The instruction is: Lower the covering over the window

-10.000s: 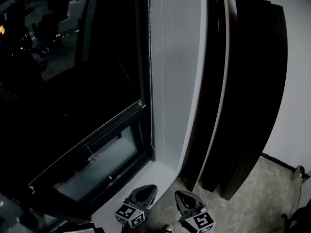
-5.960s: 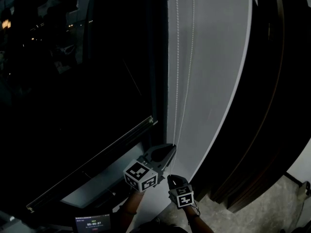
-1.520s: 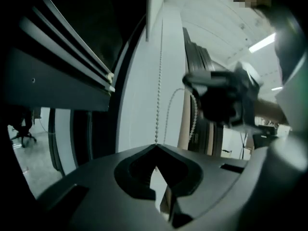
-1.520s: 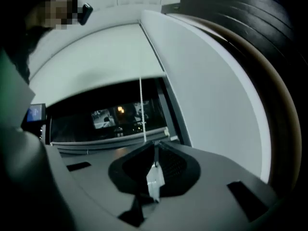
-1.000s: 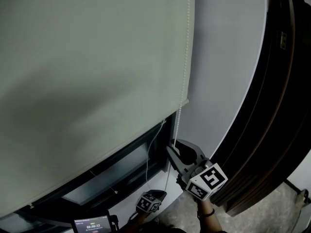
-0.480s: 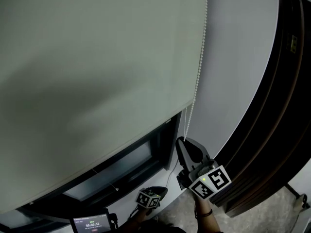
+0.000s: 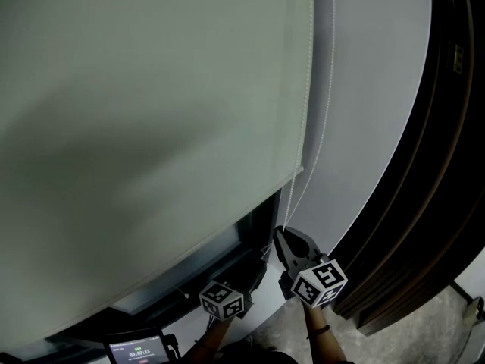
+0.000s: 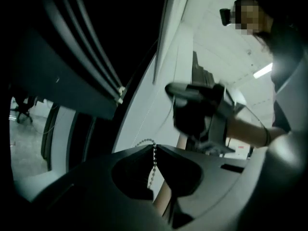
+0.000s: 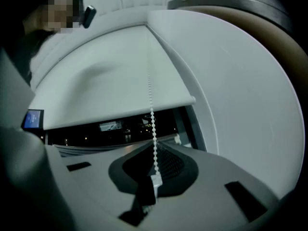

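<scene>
Pinching the bead chain (image 8: 154,155) in the left tongs (image 8: 155,148), clenched tight on it, low by the dark window frame (image 7: 227,252). Gripping the same chain in the right tongs (image 9: 154,146), shut on the beads, a small white connector (image 9: 155,181) in the hollow behind the tips. Seeing the pale roller blind (image 7: 151,127) down over most of the window, only a dark strip of glass (image 9: 120,126) showing beneath its bottom edge, white wall (image 7: 371,142) alongside

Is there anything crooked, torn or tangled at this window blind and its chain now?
Nothing stands out. The blind hangs flat and unwrinkled. The bead chain runs untangled along its edge, and the left gripper and the right gripper are each shut on it. Only a dark strip of window below is uncovered.
</scene>
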The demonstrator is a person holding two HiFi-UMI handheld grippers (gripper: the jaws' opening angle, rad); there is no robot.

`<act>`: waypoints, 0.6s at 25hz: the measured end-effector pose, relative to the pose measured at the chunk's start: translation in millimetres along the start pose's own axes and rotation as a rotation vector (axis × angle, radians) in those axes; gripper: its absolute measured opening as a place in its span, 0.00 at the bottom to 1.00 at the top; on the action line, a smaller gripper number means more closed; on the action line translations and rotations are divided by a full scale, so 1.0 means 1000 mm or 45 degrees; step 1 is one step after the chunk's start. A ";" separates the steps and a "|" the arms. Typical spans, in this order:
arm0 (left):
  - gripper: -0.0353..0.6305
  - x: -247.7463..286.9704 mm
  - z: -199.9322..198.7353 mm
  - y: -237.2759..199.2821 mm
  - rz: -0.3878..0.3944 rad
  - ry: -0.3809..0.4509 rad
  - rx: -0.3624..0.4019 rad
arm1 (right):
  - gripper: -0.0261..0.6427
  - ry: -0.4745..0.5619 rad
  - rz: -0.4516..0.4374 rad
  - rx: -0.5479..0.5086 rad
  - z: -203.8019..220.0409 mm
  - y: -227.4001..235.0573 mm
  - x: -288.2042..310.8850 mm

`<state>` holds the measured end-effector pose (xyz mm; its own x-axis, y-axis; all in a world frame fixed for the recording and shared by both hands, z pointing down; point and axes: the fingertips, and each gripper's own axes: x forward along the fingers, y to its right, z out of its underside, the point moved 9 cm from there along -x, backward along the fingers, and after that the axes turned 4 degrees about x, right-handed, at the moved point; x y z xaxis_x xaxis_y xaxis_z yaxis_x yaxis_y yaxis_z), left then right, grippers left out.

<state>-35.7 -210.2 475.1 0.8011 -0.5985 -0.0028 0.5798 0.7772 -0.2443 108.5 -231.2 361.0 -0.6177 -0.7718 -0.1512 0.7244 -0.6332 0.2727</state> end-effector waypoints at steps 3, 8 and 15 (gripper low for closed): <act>0.06 0.004 -0.041 0.019 0.083 0.098 0.119 | 0.07 -0.106 0.067 0.081 0.044 0.017 -0.007; 0.07 0.011 -0.099 0.040 0.055 0.182 0.337 | 0.07 -0.364 0.169 0.090 0.113 0.035 -0.017; 0.18 0.036 -0.140 0.044 0.100 0.255 0.440 | 0.07 -0.505 0.156 0.192 0.161 0.026 -0.036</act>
<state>-1.9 -225.0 329.0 0.8202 -0.5339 -0.2057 0.5608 0.8213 0.1045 100.2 -210.0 527.0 -0.6211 -0.7397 0.2591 0.7649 -0.5000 0.4061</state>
